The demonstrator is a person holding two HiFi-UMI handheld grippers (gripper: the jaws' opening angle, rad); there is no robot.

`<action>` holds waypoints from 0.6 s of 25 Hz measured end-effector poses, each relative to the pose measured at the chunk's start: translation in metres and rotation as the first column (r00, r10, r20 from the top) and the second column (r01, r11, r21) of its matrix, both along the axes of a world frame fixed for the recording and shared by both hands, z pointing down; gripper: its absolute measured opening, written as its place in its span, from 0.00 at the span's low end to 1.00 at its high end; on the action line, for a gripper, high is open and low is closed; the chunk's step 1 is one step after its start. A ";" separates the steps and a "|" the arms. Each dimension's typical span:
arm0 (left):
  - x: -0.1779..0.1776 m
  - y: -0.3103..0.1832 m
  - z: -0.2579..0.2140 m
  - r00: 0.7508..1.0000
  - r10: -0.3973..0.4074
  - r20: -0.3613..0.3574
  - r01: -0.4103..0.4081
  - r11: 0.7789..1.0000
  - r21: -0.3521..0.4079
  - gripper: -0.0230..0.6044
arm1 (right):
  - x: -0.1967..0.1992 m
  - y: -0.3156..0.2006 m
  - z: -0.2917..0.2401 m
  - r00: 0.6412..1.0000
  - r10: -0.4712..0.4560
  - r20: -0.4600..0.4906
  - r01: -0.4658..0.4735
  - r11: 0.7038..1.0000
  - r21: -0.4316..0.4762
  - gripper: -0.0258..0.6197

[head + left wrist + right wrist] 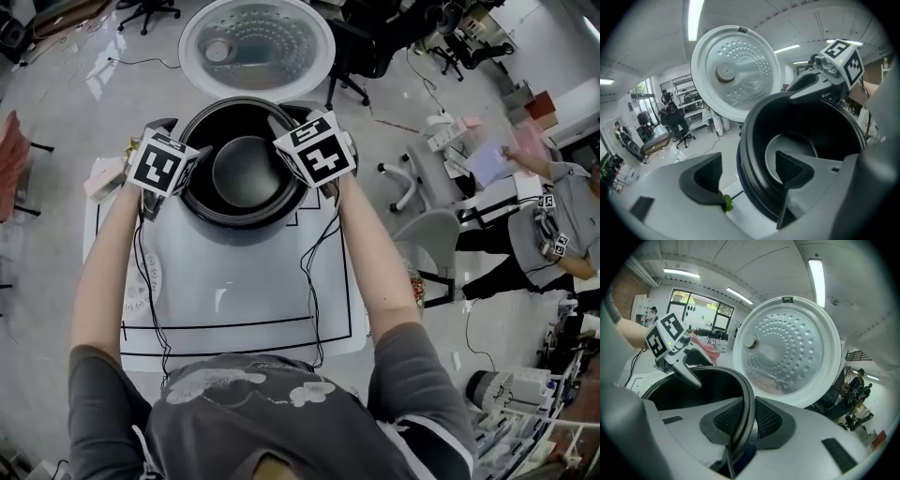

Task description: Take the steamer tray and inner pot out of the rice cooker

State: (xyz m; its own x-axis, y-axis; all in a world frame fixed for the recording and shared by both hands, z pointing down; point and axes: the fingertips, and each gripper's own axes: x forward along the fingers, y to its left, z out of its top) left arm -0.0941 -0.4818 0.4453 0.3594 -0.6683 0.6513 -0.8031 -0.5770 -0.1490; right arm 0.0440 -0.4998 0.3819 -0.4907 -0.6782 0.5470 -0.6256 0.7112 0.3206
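Note:
The rice cooker (pixel 192 202) stands open on a white mat, its round lid (pixel 255 42) tipped back. The dark inner pot (pixel 246 169) sits in it, and its grey bottom shows bare. My right gripper (pixel 747 420) is shut on the pot's thin rim (pixel 749 394), one pad inside and one outside; in the head view it sits at the pot's right edge (pixel 286 131). My left gripper (pixel 747 171) straddles the opposite rim (pixel 750 154) with a wide gap, and its pads do not press. I see no steamer tray in any view.
The white mat (pixel 234 281) with black lines covers the table in front of the cooker. Cables run from both grippers down across it. Office chairs (pixel 422 234) and a seated person (pixel 562 216) are off to the right on the floor.

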 end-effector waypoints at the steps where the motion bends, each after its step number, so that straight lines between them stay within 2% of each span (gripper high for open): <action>1: -0.001 0.000 0.002 1.000 -0.011 0.005 0.011 1.000 -0.009 0.55 | 0.000 0.000 0.000 1.000 -0.001 0.003 0.001 1.000 -0.001 0.19; 2: -0.002 -0.001 0.003 1.000 -0.022 0.003 0.022 1.000 -0.012 0.46 | 0.000 0.000 0.000 1.000 -0.001 0.006 0.001 1.000 -0.001 0.19; 4: -0.001 0.000 0.004 0.999 -0.033 0.004 0.033 0.999 -0.011 0.40 | 0.000 0.000 0.000 1.000 -0.001 0.006 0.001 1.000 -0.003 0.19; 7: 0.001 0.003 -0.001 0.998 -0.026 0.049 0.025 0.999 0.023 0.30 | 0.000 0.002 -0.001 1.000 0.003 0.009 -0.003 1.000 -0.006 0.19; 8: 0.001 0.002 -0.005 0.998 -0.030 0.063 0.028 0.999 0.039 0.24 | 0.000 0.002 -0.004 1.000 0.006 0.016 -0.006 1.000 -0.004 0.19; 10: -0.001 0.000 -0.012 0.996 -0.054 0.065 0.050 0.997 0.057 0.22 | 0.001 0.002 -0.013 0.999 0.013 0.031 -0.013 1.000 0.003 0.19; 15: 0.001 0.001 -0.037 0.996 -0.082 -0.032 0.085 0.992 0.091 0.17 | 0.001 0.008 -0.031 0.999 0.014 0.051 -0.016 0.999 0.049 0.19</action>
State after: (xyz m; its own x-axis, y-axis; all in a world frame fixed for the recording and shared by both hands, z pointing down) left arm -0.0933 -0.4810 0.4087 0.3172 -0.7533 0.5761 -0.8527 -0.4925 -0.1745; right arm 0.0453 -0.4922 0.3513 -0.5063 -0.7115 0.4873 -0.6525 0.6855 0.3229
